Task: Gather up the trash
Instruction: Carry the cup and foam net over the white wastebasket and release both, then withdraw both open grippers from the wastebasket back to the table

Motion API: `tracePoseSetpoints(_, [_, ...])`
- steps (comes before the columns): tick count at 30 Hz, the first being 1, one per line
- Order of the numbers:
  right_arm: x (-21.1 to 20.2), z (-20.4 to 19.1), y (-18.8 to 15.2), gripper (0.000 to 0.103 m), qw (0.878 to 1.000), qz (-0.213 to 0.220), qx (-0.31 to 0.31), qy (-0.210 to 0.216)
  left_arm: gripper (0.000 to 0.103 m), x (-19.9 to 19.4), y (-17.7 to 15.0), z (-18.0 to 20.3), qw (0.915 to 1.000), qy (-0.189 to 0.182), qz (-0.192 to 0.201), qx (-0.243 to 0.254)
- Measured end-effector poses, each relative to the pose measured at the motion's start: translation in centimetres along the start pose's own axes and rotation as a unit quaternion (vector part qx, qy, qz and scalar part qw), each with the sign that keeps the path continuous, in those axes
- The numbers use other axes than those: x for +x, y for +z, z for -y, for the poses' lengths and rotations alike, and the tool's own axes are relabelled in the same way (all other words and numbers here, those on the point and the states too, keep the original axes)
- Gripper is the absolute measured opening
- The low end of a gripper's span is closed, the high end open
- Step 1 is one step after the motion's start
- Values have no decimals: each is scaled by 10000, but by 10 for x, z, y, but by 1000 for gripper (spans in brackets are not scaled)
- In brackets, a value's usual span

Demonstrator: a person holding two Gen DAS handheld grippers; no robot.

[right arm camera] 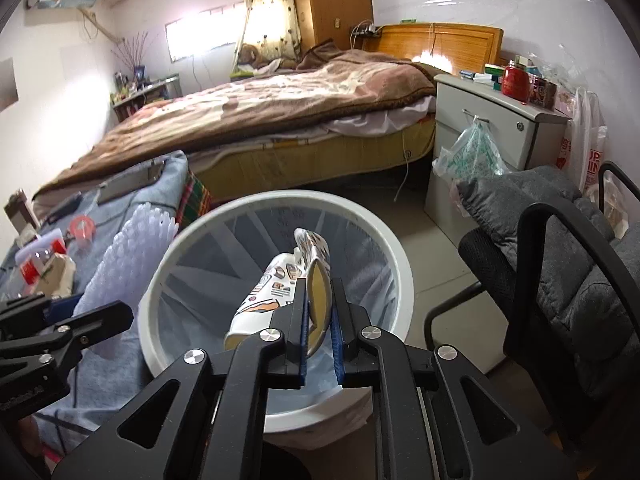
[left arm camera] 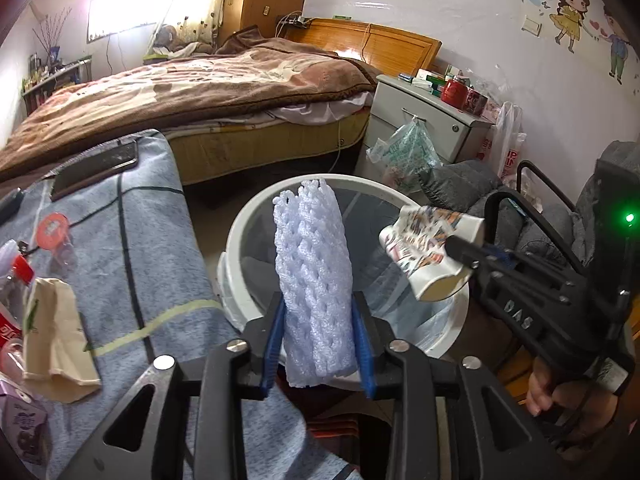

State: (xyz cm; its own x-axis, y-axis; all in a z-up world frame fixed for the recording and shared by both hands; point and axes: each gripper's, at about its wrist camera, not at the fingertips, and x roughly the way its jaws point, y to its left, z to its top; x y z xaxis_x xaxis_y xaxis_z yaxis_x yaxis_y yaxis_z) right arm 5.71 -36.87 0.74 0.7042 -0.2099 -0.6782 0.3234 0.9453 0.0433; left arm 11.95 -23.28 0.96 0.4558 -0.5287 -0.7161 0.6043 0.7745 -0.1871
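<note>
My left gripper (left arm camera: 320,336) is shut on a white foam fruit net (left arm camera: 314,276) and holds it upright over the near rim of the white trash bin (left arm camera: 236,240). The net also shows in the right wrist view (right arm camera: 120,256). My right gripper (right arm camera: 319,328) is shut on a crushed printed paper cup (right arm camera: 276,284) and holds it over the open bin (right arm camera: 224,216), which has a clear liner. In the left wrist view the cup (left arm camera: 428,248) hangs over the bin's right rim, held by the right gripper (left arm camera: 472,256).
A table with a blue-grey cloth (left arm camera: 152,240) stands left of the bin, with a paper bag (left arm camera: 52,332), a red lid (left arm camera: 52,228) and other litter. A bed (right arm camera: 280,112), a nightstand (right arm camera: 492,128) and a grey padded chair (right arm camera: 560,248) surround the bin.
</note>
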Motion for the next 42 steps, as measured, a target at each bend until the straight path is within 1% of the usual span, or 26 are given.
tracePoseSetpoints(2, [1,1,-1,16,10000,-33,-17,11,55,2,-1,0,10000,64,-11,-41])
tracePoseSetpoints(3, [0,2,-1,18,10000,-39,-9,17,57,3,-1,1,9999,115,7,-29])
tracePoseSetpoints(4, [0,3,-1,25,10000,-33,4,-1,61,3,-1,1,9999,141,17,-28])
tracePoseSetpoints(5, [-2,4,-1,33,10000,-24,21,-15,62,2,-1,0,9999,127,17,-50])
tracePoseSetpoints(7, [-2,6,-1,39,10000,-15,83,13,63,1,-1,-3,9999,70,20,-110])
tracePoseSetpoints(10, [-7,3,0,39,9999,48,117,10,68,-4,-2,-5,9998,165,91,-119])
tracePoseSetpoints(12, [-9,0,0,39,9999,84,108,10,69,-8,-3,-8,9997,165,120,-167])
tracePoseSetpoints(18, [-15,-9,0,39,9997,195,98,63,69,-22,-7,-17,9992,218,224,-255])
tracePoseSetpoints(24, [-25,-23,0,39,9993,341,53,172,69,-42,-13,-29,9979,405,388,-321])
tracePoseSetpoints(33, [-36,-52,-2,39,9975,536,-92,454,69,-77,-31,-60,9928,834,662,-556])
tracePoseSetpoints(39, [-37,-79,-4,39,9954,577,-259,715,69,-99,-47,-82,9868,1241,820,-646])
tracePoseSetpoints(42, [-37,-93,-5,39,9942,572,-346,845,69,-109,-54,-97,9840,1339,861,-797])
